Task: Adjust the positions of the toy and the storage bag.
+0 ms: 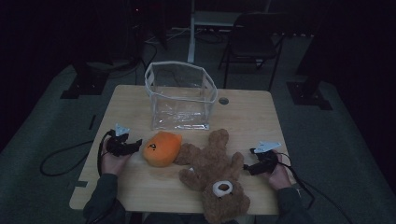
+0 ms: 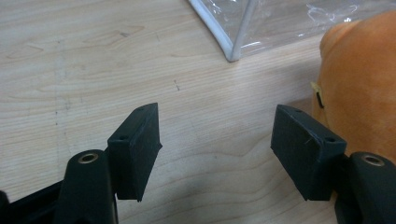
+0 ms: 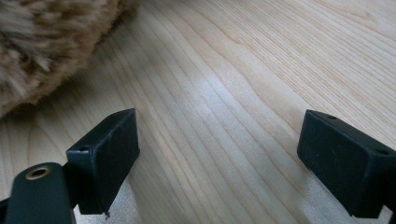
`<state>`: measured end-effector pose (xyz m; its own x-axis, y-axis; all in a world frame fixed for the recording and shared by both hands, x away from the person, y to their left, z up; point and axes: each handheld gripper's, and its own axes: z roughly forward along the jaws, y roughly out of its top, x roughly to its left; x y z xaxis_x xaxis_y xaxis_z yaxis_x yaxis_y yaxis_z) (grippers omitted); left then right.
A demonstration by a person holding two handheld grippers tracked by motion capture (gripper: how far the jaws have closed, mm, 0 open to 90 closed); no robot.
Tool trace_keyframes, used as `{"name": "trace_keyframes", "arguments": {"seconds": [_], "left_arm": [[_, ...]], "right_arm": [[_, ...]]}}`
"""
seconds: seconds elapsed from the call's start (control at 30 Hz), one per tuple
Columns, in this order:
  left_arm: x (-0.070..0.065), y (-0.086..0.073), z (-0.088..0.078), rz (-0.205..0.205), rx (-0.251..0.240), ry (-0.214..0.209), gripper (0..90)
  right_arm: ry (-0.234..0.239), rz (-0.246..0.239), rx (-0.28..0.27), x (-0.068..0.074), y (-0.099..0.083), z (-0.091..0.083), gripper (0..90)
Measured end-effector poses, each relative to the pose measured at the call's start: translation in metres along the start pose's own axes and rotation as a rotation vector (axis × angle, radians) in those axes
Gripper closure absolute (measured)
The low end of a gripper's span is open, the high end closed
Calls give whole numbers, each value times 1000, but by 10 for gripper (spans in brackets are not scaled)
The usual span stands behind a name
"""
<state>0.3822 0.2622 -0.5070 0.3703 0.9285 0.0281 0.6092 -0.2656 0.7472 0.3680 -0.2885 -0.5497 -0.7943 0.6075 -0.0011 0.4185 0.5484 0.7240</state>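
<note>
On the wooden desk (image 1: 140, 184), near its left edge, the left claw (image 1: 136, 144) lies low in the person's left hand (image 1: 113, 162), pointing toward the orange plush toy (image 1: 162, 148) just beside it. Its jaws stand apart with nothing between them; the left gripper view shows bare wood in the gap, the orange plush just outside one jaw, whether touching it I cannot tell. Behind the orange plush stands a clear plastic bag (image 1: 181, 95) with a white rim, upright and open at the top, its near corner seen in the left gripper view.

At the desk's right side, the right claw (image 1: 248, 169) is held in the right hand (image 1: 279, 176) and points toward the brown teddy bear (image 1: 212, 172). Its jaws are wide, only wood grain between them, with the bear's fur near one jaw but apart from it.

The teddy bear lies sprawled on its back in the middle of the near half, head toward the person, one arm touching the orange plush.
</note>
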Motion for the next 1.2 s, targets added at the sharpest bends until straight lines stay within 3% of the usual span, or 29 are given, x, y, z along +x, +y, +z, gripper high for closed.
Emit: {"name": "trace_keyframes", "arguments": {"seconds": [0.47,0.73,1.2], "left_arm": [[-2,7,-18,-6,-59,-14,330],[-2,11,-26,-21,-88,-46,326],[-15,22,-40,18,-117,-77,317]], "right_arm": [[-2,2,-1,0,0,0,123],[-1,2,-1,0,0,0,123],[-2,2,-1,0,0,0,123]]}}
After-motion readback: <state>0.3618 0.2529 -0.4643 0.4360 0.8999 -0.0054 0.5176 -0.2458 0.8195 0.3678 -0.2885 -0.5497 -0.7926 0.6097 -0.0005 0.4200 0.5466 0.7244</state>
